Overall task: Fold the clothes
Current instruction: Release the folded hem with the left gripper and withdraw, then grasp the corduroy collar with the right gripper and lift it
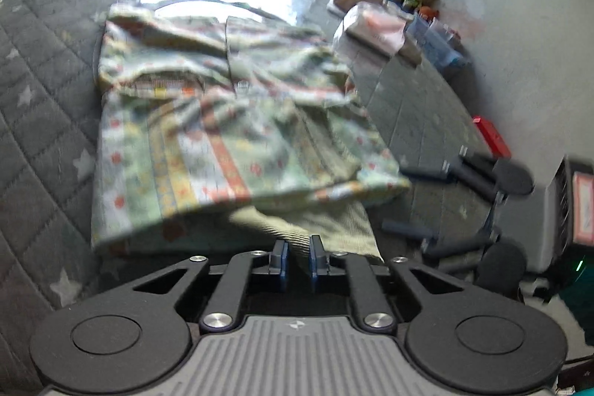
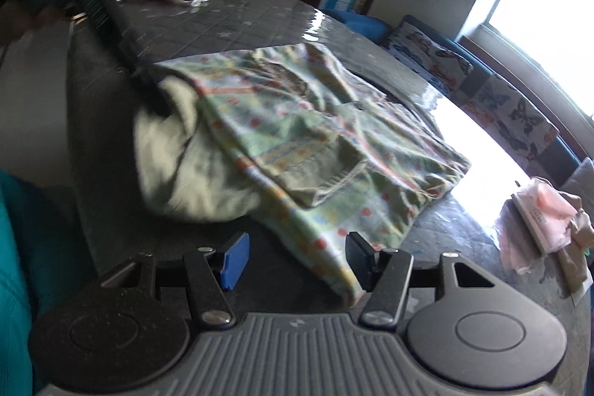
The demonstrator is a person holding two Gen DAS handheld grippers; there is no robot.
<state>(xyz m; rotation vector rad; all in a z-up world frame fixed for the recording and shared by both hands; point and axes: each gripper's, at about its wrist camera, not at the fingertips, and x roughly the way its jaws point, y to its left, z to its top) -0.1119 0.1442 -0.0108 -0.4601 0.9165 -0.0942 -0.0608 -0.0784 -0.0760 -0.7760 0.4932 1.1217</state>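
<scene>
Right now a patterned green garment [image 1: 237,121] lies partly folded on the quilted grey worktop [image 1: 44,69], its plain ribbed lining [image 1: 326,225] spilling out at the near edge. The left tongs [image 1: 298,258] are nearly closed, the blue pads a narrow gap apart, with that ribbed cloth running down between them; whether the pads actually pinch it I cannot tell. In the right wrist view the right tongs [image 2: 297,257] stand well open, and a corner of the garment [image 2: 334,143] drapes down between the fingers, lying against the right-hand one without being squeezed. A small stack of pink folded clothes [image 2: 545,214] sits near the worktop's far right edge, well apart from the garment.
</scene>
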